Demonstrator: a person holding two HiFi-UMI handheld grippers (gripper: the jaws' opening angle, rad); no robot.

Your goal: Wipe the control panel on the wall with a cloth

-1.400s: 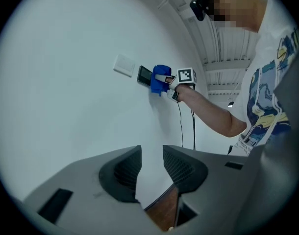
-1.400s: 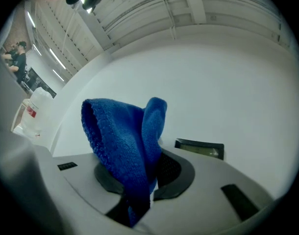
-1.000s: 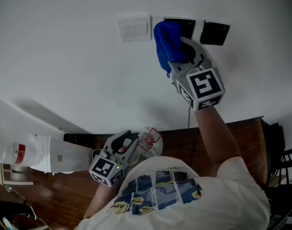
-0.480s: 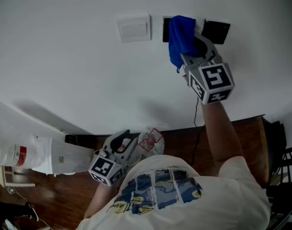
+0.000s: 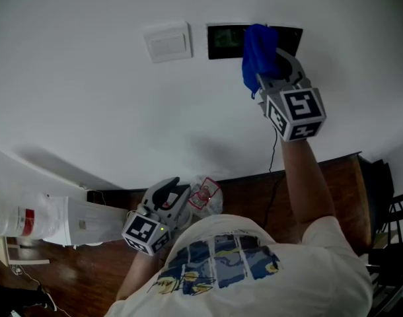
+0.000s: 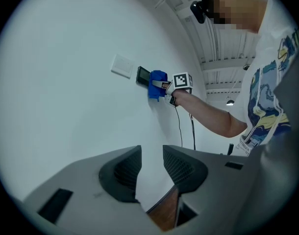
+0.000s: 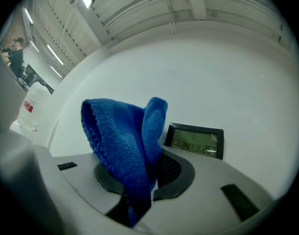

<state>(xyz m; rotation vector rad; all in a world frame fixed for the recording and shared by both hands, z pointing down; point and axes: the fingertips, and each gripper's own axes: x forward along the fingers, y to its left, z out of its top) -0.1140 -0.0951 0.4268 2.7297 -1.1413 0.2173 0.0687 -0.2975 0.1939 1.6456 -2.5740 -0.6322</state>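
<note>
My right gripper is raised to the white wall and shut on a blue cloth. The cloth presses on the wall just right of a dark control panel with a lit greenish display. It covers part of a second dark panel. In the right gripper view the cloth bulges up between the jaws, and the display panel sits right of it. My left gripper hangs low near the floor, open by a narrow gap, holding nothing. Its own view shows the cloth far off.
A white switch plate is left of the panels. A black cable runs down the wall to the wooden floor. A white bag with a red label lies lower left, a crumpled wrapper by the left gripper, dark chairs right.
My right gripper has slid the cloth to the right, off the display panel and onto the second dark panel. The display is now uncovered. The left gripper has stayed low.
</note>
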